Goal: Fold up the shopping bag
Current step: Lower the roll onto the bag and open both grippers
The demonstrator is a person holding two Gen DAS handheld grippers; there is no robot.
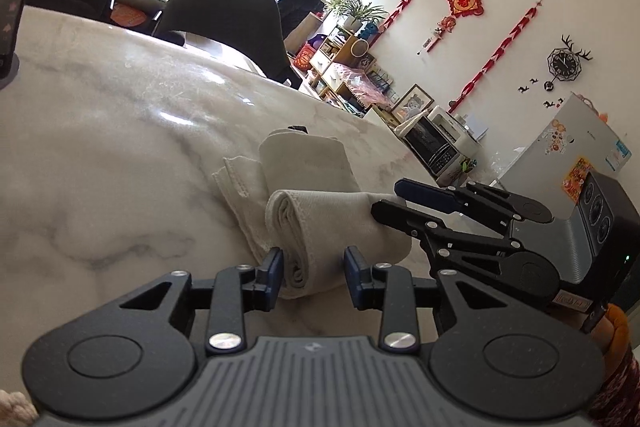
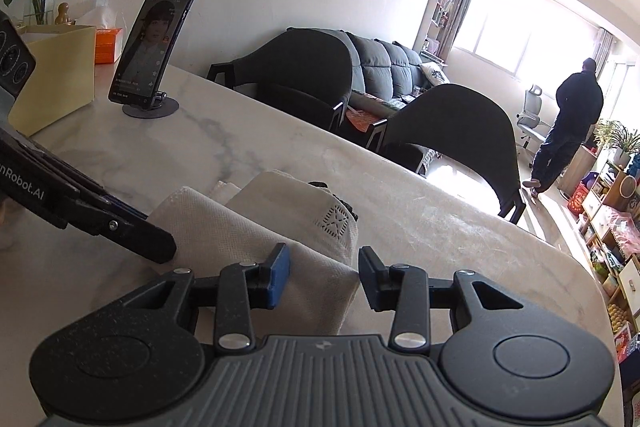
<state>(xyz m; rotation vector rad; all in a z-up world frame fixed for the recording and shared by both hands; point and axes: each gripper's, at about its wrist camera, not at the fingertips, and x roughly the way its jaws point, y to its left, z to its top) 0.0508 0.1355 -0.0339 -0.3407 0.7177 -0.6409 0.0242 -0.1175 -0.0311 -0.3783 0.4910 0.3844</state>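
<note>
Jaws on the left gripper (image 1: 313, 273) sit apart, straddling the near end of the rolled-up shopping bag (image 1: 320, 219) lying on the marble desk (image 1: 100, 167); can't tell if the pads actually touch it. From that left cam, the right gripper (image 1: 394, 201) comes in from the side, jaws spread around the bag's far end.

Right cam: its jaws are open too, with the bag's corner between them. A phone (image 2: 152, 47) stands on the desk behind.
</note>
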